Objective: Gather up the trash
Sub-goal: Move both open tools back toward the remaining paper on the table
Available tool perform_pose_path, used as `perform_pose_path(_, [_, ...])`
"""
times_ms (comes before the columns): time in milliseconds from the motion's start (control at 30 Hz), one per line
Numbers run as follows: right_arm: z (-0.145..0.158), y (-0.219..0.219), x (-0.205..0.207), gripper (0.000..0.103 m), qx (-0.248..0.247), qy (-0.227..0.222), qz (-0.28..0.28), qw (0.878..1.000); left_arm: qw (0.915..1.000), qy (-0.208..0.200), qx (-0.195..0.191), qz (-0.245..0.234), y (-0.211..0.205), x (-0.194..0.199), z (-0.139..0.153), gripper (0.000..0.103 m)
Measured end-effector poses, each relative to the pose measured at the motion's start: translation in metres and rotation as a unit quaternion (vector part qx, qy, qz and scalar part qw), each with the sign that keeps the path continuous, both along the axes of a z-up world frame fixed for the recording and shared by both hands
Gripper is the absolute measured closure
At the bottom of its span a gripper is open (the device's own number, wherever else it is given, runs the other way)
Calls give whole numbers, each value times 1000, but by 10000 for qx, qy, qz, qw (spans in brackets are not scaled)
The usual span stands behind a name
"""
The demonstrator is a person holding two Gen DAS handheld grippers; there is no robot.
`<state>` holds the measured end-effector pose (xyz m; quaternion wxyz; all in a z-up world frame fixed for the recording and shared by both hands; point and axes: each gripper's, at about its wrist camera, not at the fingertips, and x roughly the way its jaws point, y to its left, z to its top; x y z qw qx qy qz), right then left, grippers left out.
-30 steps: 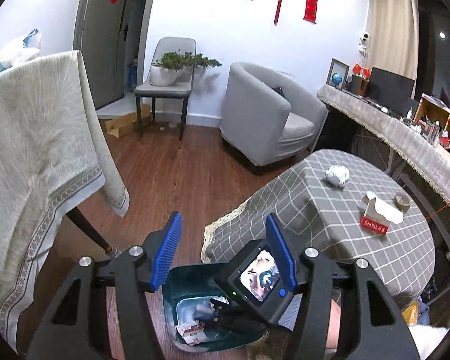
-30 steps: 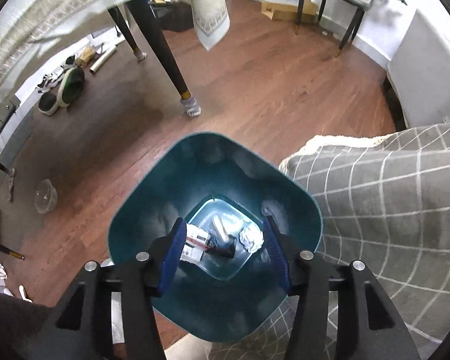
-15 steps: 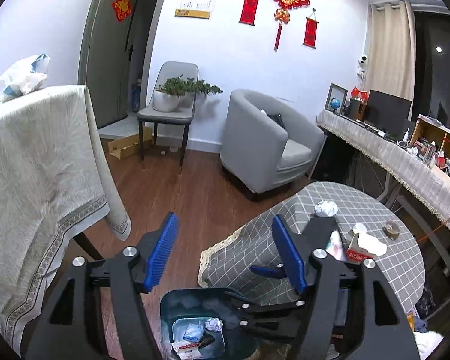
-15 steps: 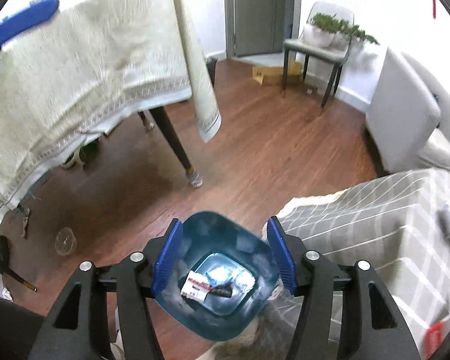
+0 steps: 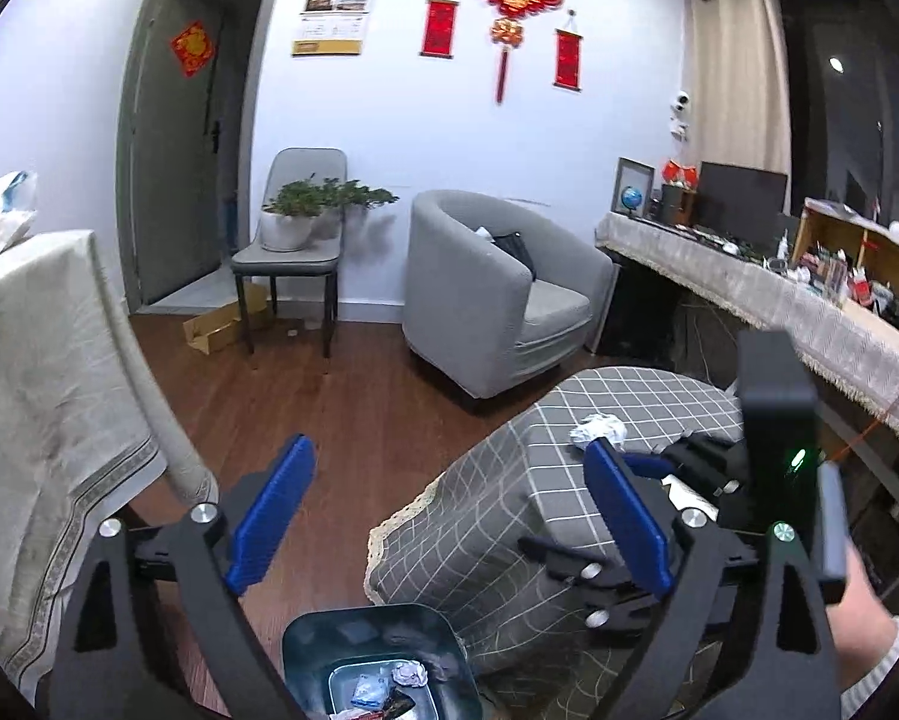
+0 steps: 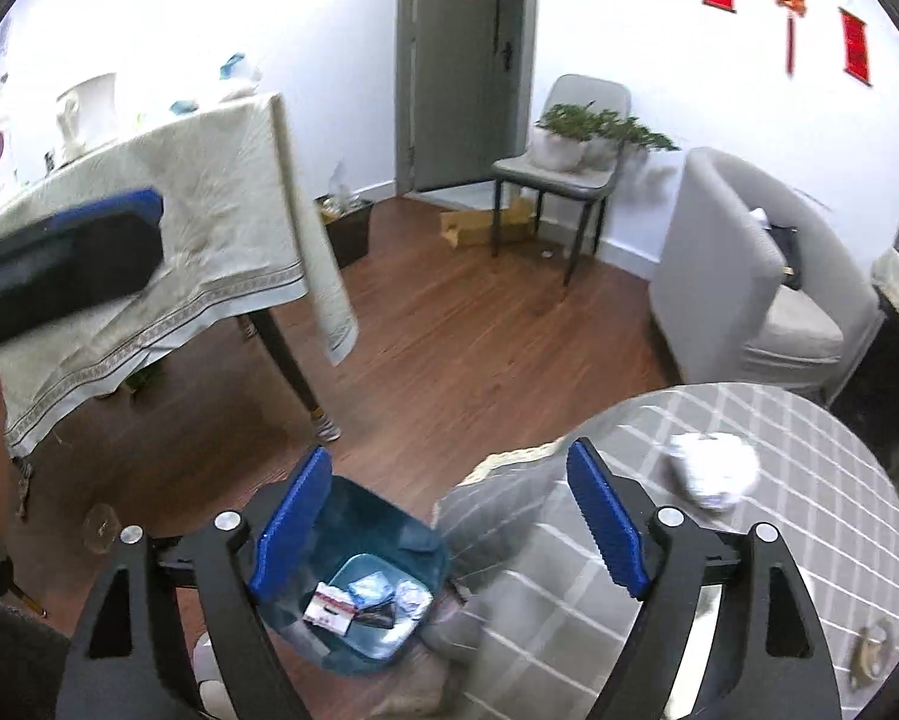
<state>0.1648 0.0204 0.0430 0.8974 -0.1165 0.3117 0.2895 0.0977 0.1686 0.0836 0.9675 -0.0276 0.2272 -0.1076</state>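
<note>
A teal bin [image 6: 407, 534] stands on the wood floor beside the low table with the grey checked cloth [image 6: 809, 546]. It holds a red-and-white box [image 6: 329, 603], a wrapper and a paper ball. My right gripper [image 6: 449, 519] hovers above the bin's rim and the cloth edge, jaws opening, nothing between them. A crumpled white paper [image 6: 713, 468] lies on the cloth to its right. My left gripper [image 5: 449, 510] is also opening and empty, high above the bin [image 5: 383, 642], with the crumpled paper [image 5: 596, 429] just beyond its right pad.
A taller table with a beige cloth [image 6: 197, 222] and dark legs stands left of the bin. Beyond are a grey armchair [image 5: 497, 294], a chair with a potted plant [image 5: 293, 240], a cardboard box on the floor and a cluttered side desk [image 5: 809, 300] at right.
Both grippers rose away from the bin and their jaws widened. The right one tilted up from looking straight into the bin to taking in the room and the crumpled paper.
</note>
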Motion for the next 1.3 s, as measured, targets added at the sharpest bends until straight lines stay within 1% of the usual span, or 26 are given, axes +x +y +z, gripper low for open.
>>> perform_pose_path(133, [8, -34, 4, 18, -46, -174, -288, 9994, 9997, 46, 42, -233, -26, 9, -4, 9])
perform_pose_path(300, [10, -73, 7, 17, -103, -301, -576, 9978, 9982, 134, 112, -573, -59, 16, -12, 8])
perform_pose_path(400, [8, -95, 4, 17, -205, -375, -662, 9969, 9965, 253, 95, -789, -77, 21, -21, 8])
perform_pose_path(500, [2, -121, 4, 17, -436, -449, -828, 9946, 9944, 368, 125, -978, -94, 25, -32, 8])
perform_pose_path(667, [-7, -161, 10, 17, -518, -392, -1165, 9911, 9887, 558, 234, -1374, -126, 32, -47, 7])
perform_pose_path(900, [-18, -201, 12, 17, -527, -334, -1381, 9884, 9777, 841, 453, -1870, -173, 41, -73, 7])
perform_pose_path(967, [-20, -213, 11, 17, -435, -309, -1373, 9891, 9746, 911, 455, -1993, -183, 44, -80, 7])
perform_pose_path(1167, [-23, -244, 11, 17, -347, -294, -1499, 9877, 9695, 1050, 643, -2120, -207, 51, -98, 7])
perform_pose_path(1300, [-27, -262, 9, 17, -165, -223, -1429, 9894, 9670, 1097, 708, -2187, -219, 55, -109, 7])
